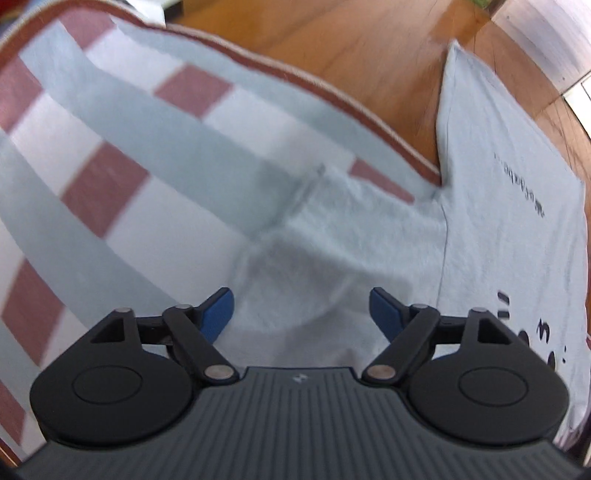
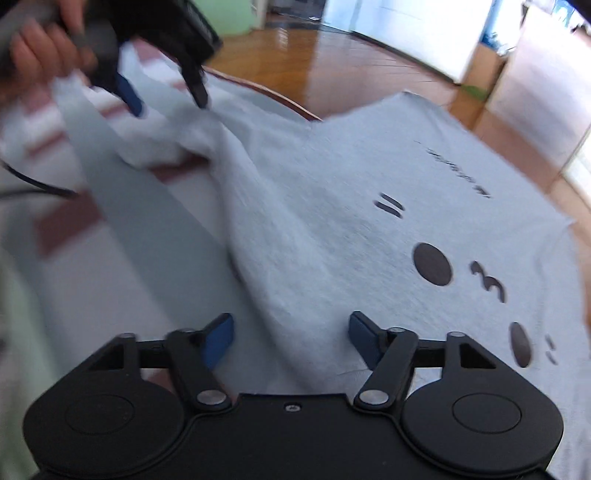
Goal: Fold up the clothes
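Observation:
A pale grey T-shirt (image 2: 369, 221) with a black cartoon face print lies spread on a table with a striped cloth. It also shows in the left wrist view (image 1: 498, 221), with its sleeve (image 1: 332, 229) just ahead of my left gripper (image 1: 301, 314). The left gripper is open and empty, hovering over the sleeve. It also shows in the right wrist view (image 2: 166, 99) at top left, above the bunched sleeve (image 2: 166, 140). My right gripper (image 2: 291, 336) is open and empty, low over the shirt's near edge.
The tablecloth (image 1: 110, 147) has grey, white and red stripes with a brown border (image 1: 332, 92). The shirt's far part hangs past the table edge over a wooden floor (image 2: 351, 66). A black cable (image 2: 37, 184) lies at the left. White furniture (image 2: 406, 33) stands beyond.

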`<action>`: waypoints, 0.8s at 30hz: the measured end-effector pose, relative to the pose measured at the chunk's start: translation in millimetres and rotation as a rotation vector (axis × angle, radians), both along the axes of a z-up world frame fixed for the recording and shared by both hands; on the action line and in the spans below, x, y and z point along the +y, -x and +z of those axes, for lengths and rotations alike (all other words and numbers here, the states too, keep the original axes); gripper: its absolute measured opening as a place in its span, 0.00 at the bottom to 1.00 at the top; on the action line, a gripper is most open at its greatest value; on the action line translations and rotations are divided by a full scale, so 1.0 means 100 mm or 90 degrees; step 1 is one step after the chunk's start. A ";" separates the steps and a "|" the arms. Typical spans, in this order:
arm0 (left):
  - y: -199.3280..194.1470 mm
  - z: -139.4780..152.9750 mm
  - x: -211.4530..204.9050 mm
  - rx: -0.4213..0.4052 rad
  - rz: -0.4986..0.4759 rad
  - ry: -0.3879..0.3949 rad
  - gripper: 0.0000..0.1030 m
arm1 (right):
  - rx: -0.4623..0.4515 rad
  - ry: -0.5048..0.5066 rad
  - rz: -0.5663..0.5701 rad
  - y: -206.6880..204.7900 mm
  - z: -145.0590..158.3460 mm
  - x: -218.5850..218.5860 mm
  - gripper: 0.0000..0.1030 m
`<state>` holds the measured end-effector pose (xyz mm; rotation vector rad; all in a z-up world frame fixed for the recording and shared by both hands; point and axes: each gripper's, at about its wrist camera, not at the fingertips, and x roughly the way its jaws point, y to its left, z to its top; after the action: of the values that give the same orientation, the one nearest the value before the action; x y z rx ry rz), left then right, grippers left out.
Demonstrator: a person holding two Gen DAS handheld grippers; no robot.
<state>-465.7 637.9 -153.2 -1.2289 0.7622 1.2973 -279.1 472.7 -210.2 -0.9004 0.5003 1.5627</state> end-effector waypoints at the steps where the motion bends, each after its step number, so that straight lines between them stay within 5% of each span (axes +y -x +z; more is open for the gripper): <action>1: -0.06 -0.07 0.01 -0.006 -0.009 0.011 0.86 | 0.006 -0.014 0.003 -0.01 0.03 0.02 0.46; 2: -0.10 -0.14 0.02 -0.007 -0.013 0.015 0.82 | 0.008 -0.018 -0.003 -0.05 0.06 0.06 0.10; 3: -0.15 -0.18 0.01 -0.003 -0.025 0.005 0.74 | 0.010 -0.022 -0.017 -0.11 0.10 0.10 0.02; 4: -0.23 -0.18 0.00 0.007 -0.051 -0.016 0.28 | 0.020 -0.033 -0.034 -0.19 0.16 0.14 0.02; 5: -0.32 -0.17 0.01 0.034 -0.076 -0.033 0.02 | 0.037 -0.046 -0.057 -0.31 0.21 0.18 0.02; 7: -0.45 -0.11 0.02 0.058 -0.110 -0.076 0.01 | 0.069 -0.063 -0.112 -0.55 0.29 0.27 0.02; 11: -0.58 0.11 0.01 0.002 -0.153 -0.171 0.02 | 0.083 -0.045 -0.206 -1.02 0.22 0.47 0.04; 15: -0.68 0.13 -0.03 0.072 -0.162 -0.176 0.07 | 0.090 -0.001 -0.241 -1.28 0.04 0.53 0.15; 19: -0.72 0.23 -0.23 0.056 -0.224 -0.179 0.59 | 0.157 0.004 -0.292 -1.44 0.02 0.48 0.29; 22: -0.89 0.26 -0.38 0.064 -0.293 -0.195 0.58 | 0.170 0.012 -0.322 -1.55 0.00 0.40 0.37; 24: -0.96 0.22 -0.44 0.050 -0.301 -0.186 0.53 | 0.088 0.026 -0.321 -1.55 -0.03 0.29 0.28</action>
<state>-369.5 594.3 -131.4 -0.7120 0.8249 1.0231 -124.5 501.5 -213.2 -0.6341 0.7931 1.1583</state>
